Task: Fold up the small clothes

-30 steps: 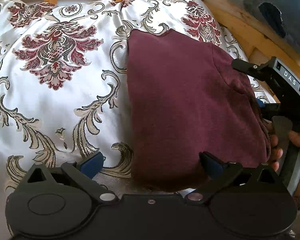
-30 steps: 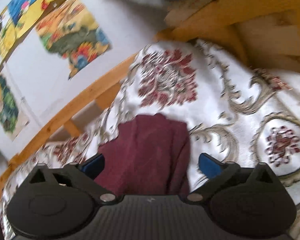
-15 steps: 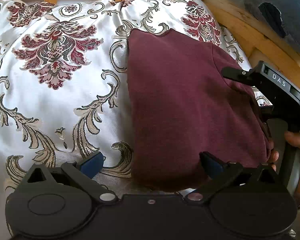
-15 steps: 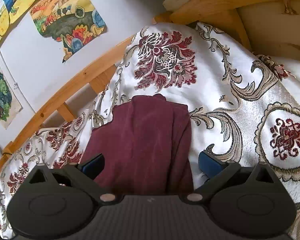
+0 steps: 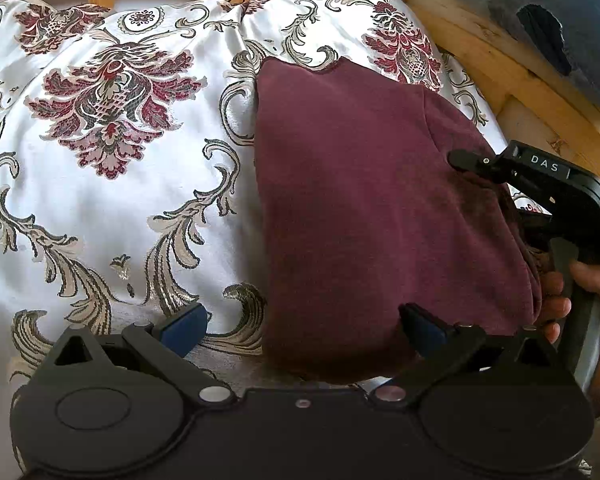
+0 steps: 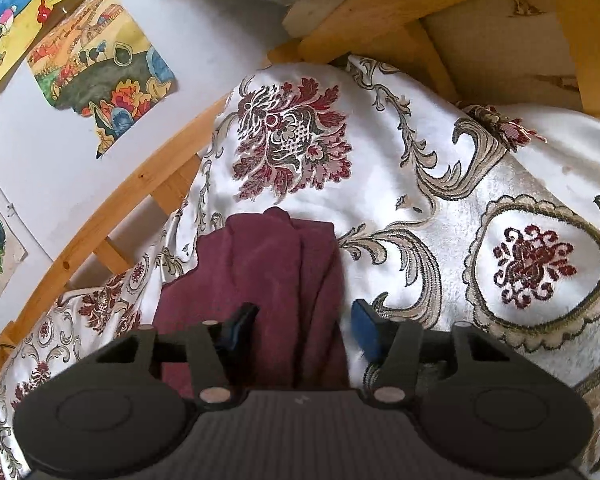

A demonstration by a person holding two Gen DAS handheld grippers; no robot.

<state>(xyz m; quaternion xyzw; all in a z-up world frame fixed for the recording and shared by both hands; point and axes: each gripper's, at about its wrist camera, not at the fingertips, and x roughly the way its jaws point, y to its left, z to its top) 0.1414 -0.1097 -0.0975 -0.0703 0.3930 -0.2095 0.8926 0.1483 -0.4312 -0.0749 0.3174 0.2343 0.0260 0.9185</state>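
Note:
A folded maroon garment (image 5: 364,200) lies on a white brocade cloth (image 5: 120,184) with red flowers. My left gripper (image 5: 300,328) is open; its right finger rests at the garment's near edge, its left finger over the cloth. My right gripper (image 5: 512,200) reaches in from the right, one finger lying over the garment's right edge. In the right wrist view the right gripper (image 6: 304,328) has its jaws partly closed around the garment's thick folded edge (image 6: 276,280); the blue pads (image 6: 366,330) stand on either side of the fabric, with a gap on the right side.
A wooden frame (image 5: 512,64) borders the cloth at the back and right. A blue-grey bundle (image 5: 540,12) lies beyond the frame. Colourful pictures (image 6: 100,68) hang on the white wall.
My right gripper has slid further over the garment's right edge and its jaws have narrowed around the folded fabric. My left gripper has barely moved.

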